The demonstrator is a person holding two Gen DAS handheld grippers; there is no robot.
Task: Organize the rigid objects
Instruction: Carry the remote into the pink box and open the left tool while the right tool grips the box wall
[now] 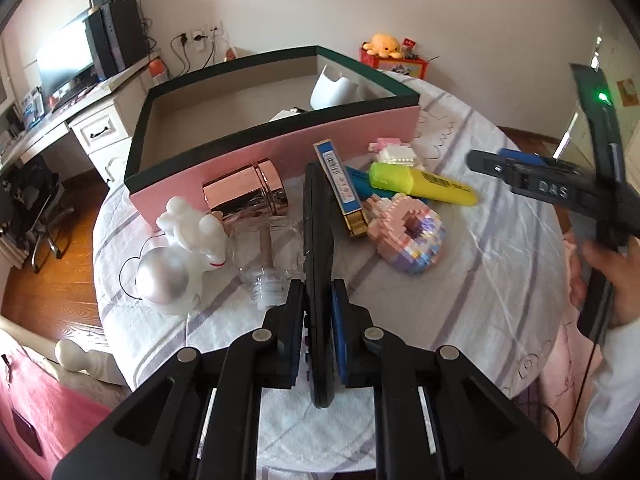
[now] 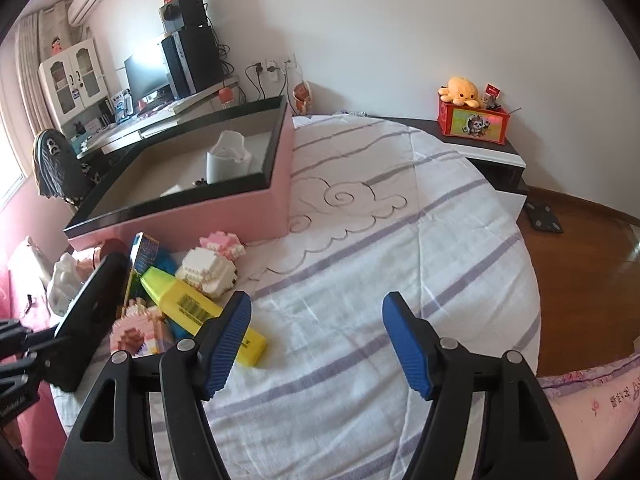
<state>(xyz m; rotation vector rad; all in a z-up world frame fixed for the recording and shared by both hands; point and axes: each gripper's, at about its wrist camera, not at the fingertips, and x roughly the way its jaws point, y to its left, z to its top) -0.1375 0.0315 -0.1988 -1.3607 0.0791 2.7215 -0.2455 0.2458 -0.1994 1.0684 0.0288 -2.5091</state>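
Observation:
My left gripper (image 1: 318,292) is shut on a flat black slab, perhaps a remote (image 1: 318,240), held on edge above the table; it also shows in the right wrist view (image 2: 92,316). Ahead stands an open pink box with a dark rim (image 1: 280,148), holding a white cup (image 1: 334,88). In front of it lie a yellow highlighter (image 1: 424,184), a blue card box (image 1: 340,184), a pink block donut (image 1: 408,236), a rose-gold jar (image 1: 248,196), a white figurine (image 1: 192,240) and a clear bottle (image 1: 268,256). My right gripper (image 2: 316,340) is open and empty over the cloth, next to the highlighter (image 2: 200,312).
The round table has a white striped cloth (image 2: 400,240). A small white block model (image 2: 208,268) sits by the box (image 2: 180,216). A desk with a monitor (image 1: 64,60) is at the far left. A red box with a yellow plush (image 2: 468,116) stands on a side table.

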